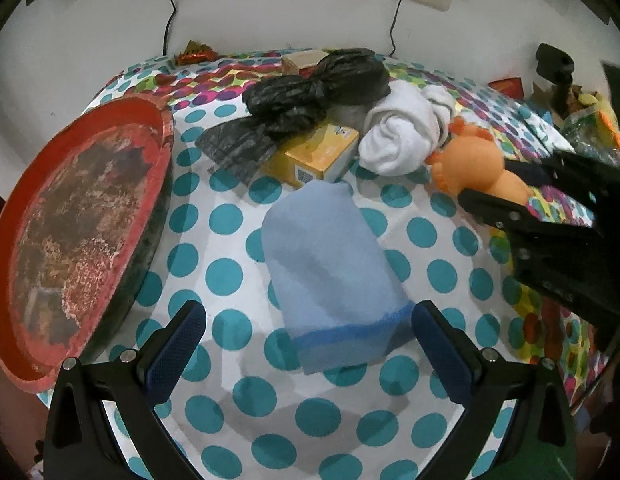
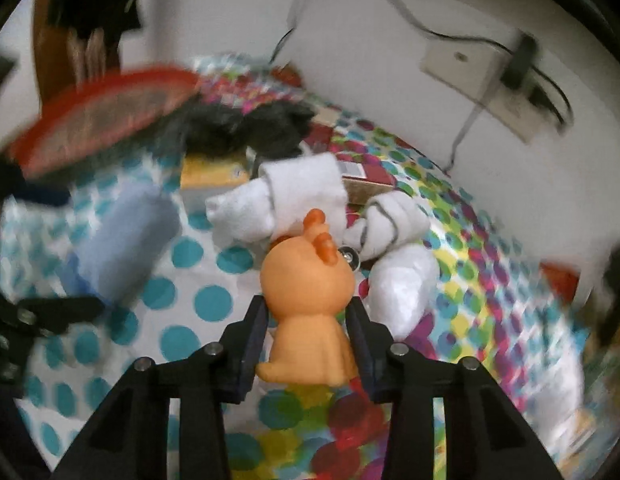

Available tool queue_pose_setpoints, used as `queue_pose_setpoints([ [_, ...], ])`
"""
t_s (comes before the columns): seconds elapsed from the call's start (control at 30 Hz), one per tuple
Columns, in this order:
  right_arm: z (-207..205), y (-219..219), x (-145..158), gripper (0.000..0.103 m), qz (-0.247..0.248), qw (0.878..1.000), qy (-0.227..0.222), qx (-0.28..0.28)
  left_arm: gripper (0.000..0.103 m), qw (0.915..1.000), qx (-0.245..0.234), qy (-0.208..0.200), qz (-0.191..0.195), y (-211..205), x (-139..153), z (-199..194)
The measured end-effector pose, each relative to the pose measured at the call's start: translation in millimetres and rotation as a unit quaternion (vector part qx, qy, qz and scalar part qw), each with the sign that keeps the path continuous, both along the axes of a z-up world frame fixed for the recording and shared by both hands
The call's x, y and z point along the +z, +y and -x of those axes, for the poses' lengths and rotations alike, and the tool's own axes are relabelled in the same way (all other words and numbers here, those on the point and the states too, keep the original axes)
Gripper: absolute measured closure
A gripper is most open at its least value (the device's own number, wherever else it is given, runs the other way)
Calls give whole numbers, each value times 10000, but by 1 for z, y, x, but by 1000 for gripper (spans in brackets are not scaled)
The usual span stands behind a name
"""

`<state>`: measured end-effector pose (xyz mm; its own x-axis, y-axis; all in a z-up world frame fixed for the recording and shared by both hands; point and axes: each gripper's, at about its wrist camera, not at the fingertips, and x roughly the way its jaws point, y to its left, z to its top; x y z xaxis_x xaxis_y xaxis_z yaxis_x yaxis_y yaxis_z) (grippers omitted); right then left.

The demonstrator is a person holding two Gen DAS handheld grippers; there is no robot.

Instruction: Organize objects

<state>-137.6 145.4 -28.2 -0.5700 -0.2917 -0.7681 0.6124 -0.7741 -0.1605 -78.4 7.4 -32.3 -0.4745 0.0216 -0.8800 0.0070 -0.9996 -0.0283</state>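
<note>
Between the right hand-held gripper [image 2: 308, 334] pads, an orange toy [image 2: 306, 312] sits clamped. Only the left wrist view shows the left hand-held gripper [image 1: 309, 326] spread apart around a blue cloth [image 1: 330, 272] mid-counter [image 1: 226, 216].

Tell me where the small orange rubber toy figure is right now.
The orange rubber toy figure is clamped in the right gripper, just in front of the rolled white socks, right of the folded blue cloth.

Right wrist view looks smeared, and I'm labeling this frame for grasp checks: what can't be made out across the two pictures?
- Right wrist view: motion blur smears the red tray, black bag and blue cloth; print on the yellow box is unreadable.
- Left wrist view: the right claw covers part of the orange toy.
- Left wrist view: the black bag covers the yellow box's far end; clutter at the right edge is cut off.
</note>
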Motion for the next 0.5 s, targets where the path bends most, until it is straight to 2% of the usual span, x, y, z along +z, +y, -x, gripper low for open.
queue_pose_setpoints([
  [0.13, -10, 20, -2, 62, 823, 9957, 4, -428, 0, 9992, 132, -8, -376, -8, -1, 6],
  [0.2, -15, 26, -3, 62, 1050, 9927, 69, -596, 0, 9978, 221, -50, -624, -13, -2, 9],
  [0.3, -17, 31, -1, 62, 1345, 9885, 18, -684, 1, 9980, 281, -67, -558, -11, -2, 15],
  [0.37, -17, 29, -1, 62, 1278, 9892, 59, -722, 2, 9986, 245, -13, -477, -8, -1, 17],
  [0.4, -19, 27, 0, 62, 1259, 9895, 105, -702, 5, 9988, 210, 26, -442, -5, 0, 17],
  [0.47, -20, 25, -1, 62, 1240, 9899, 73, -681, 19, 9994, 190, 21, -276, -1, -1, 18],
  [0.5, -21, 25, -1, 62, 1236, 9899, 99, -685, 32, 9996, 114, -16, -246, 1, -3, 20],
])
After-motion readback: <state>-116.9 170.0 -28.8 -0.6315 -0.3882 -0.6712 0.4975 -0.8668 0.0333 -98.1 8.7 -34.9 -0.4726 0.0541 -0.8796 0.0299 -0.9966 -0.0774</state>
